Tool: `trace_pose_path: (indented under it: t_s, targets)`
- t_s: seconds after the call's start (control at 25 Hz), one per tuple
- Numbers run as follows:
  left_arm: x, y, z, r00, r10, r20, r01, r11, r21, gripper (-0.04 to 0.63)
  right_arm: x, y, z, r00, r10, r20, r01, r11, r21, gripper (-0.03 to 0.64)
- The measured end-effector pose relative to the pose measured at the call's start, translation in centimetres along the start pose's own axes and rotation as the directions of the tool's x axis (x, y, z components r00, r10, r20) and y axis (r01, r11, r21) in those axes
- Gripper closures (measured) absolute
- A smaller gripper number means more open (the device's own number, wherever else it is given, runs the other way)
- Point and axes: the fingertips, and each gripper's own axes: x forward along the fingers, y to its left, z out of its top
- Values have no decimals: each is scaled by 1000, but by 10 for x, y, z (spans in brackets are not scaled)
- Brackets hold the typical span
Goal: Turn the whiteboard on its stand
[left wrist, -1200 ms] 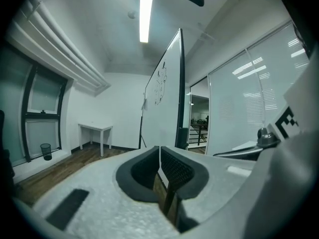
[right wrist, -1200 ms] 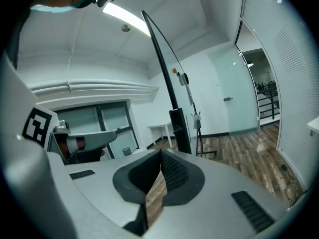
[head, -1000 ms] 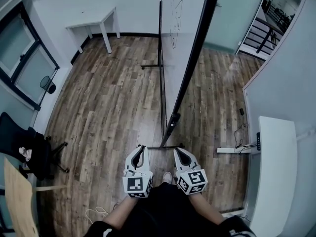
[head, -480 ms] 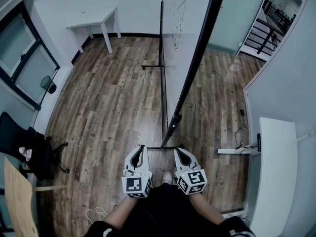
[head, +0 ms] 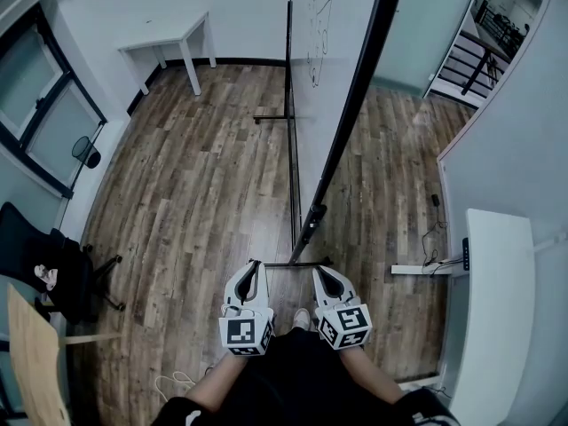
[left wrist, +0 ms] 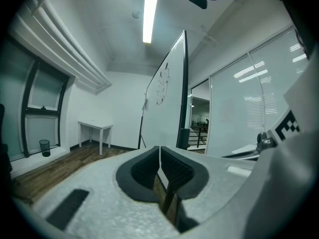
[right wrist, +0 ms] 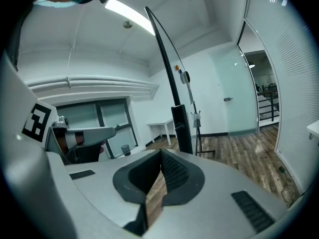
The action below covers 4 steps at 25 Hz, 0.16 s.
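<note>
The whiteboard (head: 312,105) stands on edge right ahead, its black frame (head: 351,105) slanting from the top of the head view down to a clamp (head: 312,216). Its stand's black foot bar (head: 288,263) lies on the floor just beyond my grippers. My left gripper (head: 253,269) and right gripper (head: 319,273) are held side by side near my body, both shut and holding nothing, short of the board. In the left gripper view the whiteboard (left wrist: 167,101) rises beyond the closed left gripper (left wrist: 159,151). The right gripper view shows the frame (right wrist: 167,59) and clamp (right wrist: 182,128) past the closed right gripper (right wrist: 160,156).
A small white table (head: 182,35) stands at the back wall. An office chair (head: 53,269) and a wooden panel (head: 35,353) are at the left. A white desk (head: 497,309) with floor cables (head: 432,238) is at the right, stairs (head: 470,60) beyond it.
The board's top edge sits slightly further right in the view than a second ago. Both grippers stay where they were, still shut.
</note>
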Motion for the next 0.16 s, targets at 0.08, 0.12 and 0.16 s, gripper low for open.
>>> trace_pose_path:
  t_s: [0.08, 0.12, 0.16]
  targets:
    - [0, 1, 0, 1000, 0, -2, 0, 1000, -2, 571, 0, 0, 0, 1000, 0, -2, 0, 1000, -1, 604]
    - [0, 1, -1, 1000, 0, -3, 0, 1000, -3, 571, 0, 0, -1, 1000, 0, -3, 0, 1000, -2, 604]
    - [1, 0, -1, 1000, 0, -4, 0, 1000, -3, 571, 0, 0, -1, 1000, 1, -4, -1, 1000, -2, 604]
